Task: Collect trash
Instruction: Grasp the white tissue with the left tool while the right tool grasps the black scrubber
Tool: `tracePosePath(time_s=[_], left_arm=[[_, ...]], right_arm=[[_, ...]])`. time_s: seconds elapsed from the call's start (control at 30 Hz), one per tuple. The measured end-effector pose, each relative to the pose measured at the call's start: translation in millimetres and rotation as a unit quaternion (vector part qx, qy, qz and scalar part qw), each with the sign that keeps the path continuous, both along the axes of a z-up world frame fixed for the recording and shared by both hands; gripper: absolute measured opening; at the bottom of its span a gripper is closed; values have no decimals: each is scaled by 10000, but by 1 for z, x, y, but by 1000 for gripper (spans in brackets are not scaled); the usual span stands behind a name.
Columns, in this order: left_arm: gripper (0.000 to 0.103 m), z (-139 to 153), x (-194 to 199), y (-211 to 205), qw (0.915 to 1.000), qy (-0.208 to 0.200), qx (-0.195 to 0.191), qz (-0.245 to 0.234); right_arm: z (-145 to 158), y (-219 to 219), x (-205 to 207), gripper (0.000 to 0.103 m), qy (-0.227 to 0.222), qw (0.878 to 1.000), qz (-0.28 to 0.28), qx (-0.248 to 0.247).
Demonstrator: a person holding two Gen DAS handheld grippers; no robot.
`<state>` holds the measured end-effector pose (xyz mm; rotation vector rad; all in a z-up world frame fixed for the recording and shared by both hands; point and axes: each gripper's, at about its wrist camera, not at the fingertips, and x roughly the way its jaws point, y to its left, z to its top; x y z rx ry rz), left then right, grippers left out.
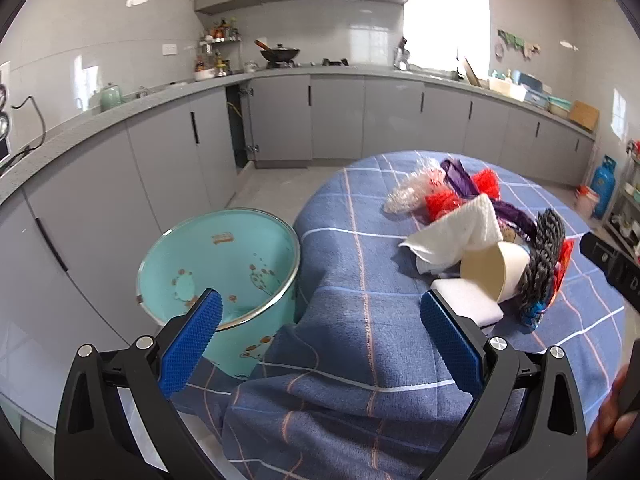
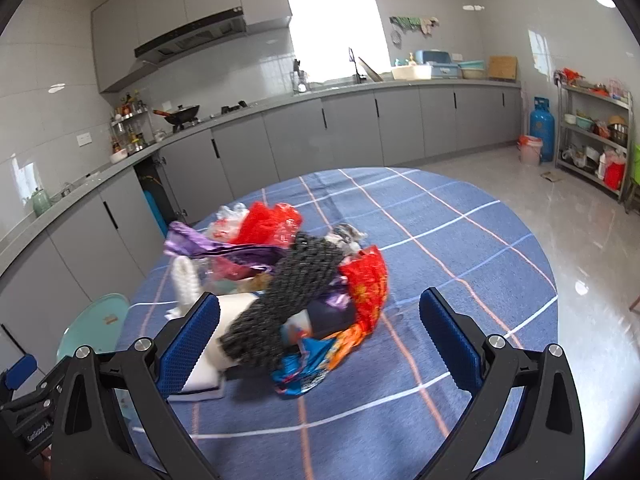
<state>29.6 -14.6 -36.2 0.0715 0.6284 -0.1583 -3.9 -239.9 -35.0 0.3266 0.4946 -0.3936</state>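
L hand-held gripper (image 1: 320,316) held wide open, empty, over table (image 1: 360,264) edge; R hand-held gripper (image 2: 320,312) wide open, empty, near trash pile (image 2: 288,280).

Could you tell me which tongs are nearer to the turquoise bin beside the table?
Left. The left tongs hang open with one finger right over the turquoise bin rim; the right tongs are open over the trash pile, farther from the bin.

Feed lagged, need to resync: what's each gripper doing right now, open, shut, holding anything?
Left gripper: open, holding nothing, over the table edge beside the teal bin.
Right gripper: open, holding nothing, facing the trash pile.
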Motion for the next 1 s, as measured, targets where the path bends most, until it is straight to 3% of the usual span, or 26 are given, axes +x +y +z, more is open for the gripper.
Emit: tracePosePath(time_s=[0.07, 0.13, 0.3, 0.37, 0.6, 0.73, 0.9, 0.97, 1.0], left_arm=[[97, -3, 6, -4, 9999, -2, 4, -143], [97, -4, 11, -10, 9995, -72, 43, -312], [95, -6, 34, -34, 9967, -234, 103, -770], [87, -7, 46, -43, 9947, -214, 33, -1002], [84, -21, 91, -73, 9871, 89, -166, -1591], [83, -29, 108, -89, 9845, 218, -36, -1737], [62, -39, 122, -97, 9783, 594, -285, -1963], [38, -40, 124, -99, 9756, 672, -442, -2045], [31, -40, 124, -100, 9738, 709, -512, -2097]], right_arm=[[-2, -4, 5, 93, 3, 9999, 116, 27], [-5, -6, 11, 76, 66, 9997, 221, 87], [-14, -11, 30, 73, 241, 9981, 387, 417], [-18, -11, 35, 69, 311, 9976, 445, 425], [-29, -19, 61, 35, 481, 9912, 928, 812], [-25, -18, 64, 25, 467, 9899, 1104, 751], [-21, -22, 61, 24, 411, 9887, 1198, 798], [-21, -20, 61, 24, 418, 9887, 1209, 776], [-21, -17, 61, 24, 434, 9890, 1215, 717]])
